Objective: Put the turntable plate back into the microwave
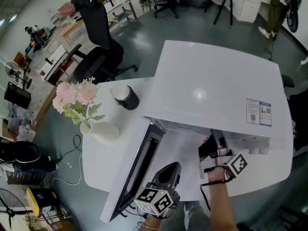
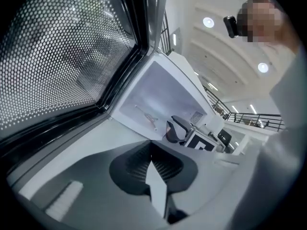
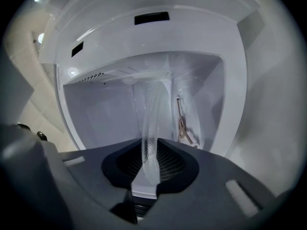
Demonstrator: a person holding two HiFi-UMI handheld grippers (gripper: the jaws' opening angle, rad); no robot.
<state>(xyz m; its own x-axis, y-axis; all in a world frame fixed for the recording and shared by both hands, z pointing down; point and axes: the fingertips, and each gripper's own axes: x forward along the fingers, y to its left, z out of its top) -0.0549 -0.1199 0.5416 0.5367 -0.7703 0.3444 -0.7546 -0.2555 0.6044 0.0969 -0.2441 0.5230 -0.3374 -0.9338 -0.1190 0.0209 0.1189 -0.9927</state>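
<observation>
Wide shot first: the white desk [image 1: 98, 165] carries a big white microwave [image 1: 211, 85], and its door [image 1: 139, 167] is swung wide open to the left, the dotted window mesh filling the upper left of the left gripper view. Over by the desk's far left rim stand a vase of pink flowers [image 1: 79, 102] and a dark cup [image 1: 126, 97], well apart from the action. Now the turntable plate [image 3: 151, 114]: it's clear glass, seen edge-on in the right gripper view, and its long line runs straight away from the tongs into the open cavity. Its flat faces sit parallel to the cavity side that bears the brown three-armed ring [image 3: 183, 126], with a gap between plate and ring. The right gripper [image 1: 211, 146] is at the mouth of the cavity, its tongs pinching the near rim of the plate. The left gripper [image 1: 171, 170] hangs just beside the door's inner face, tongs pressed together with nothing between them.
</observation>
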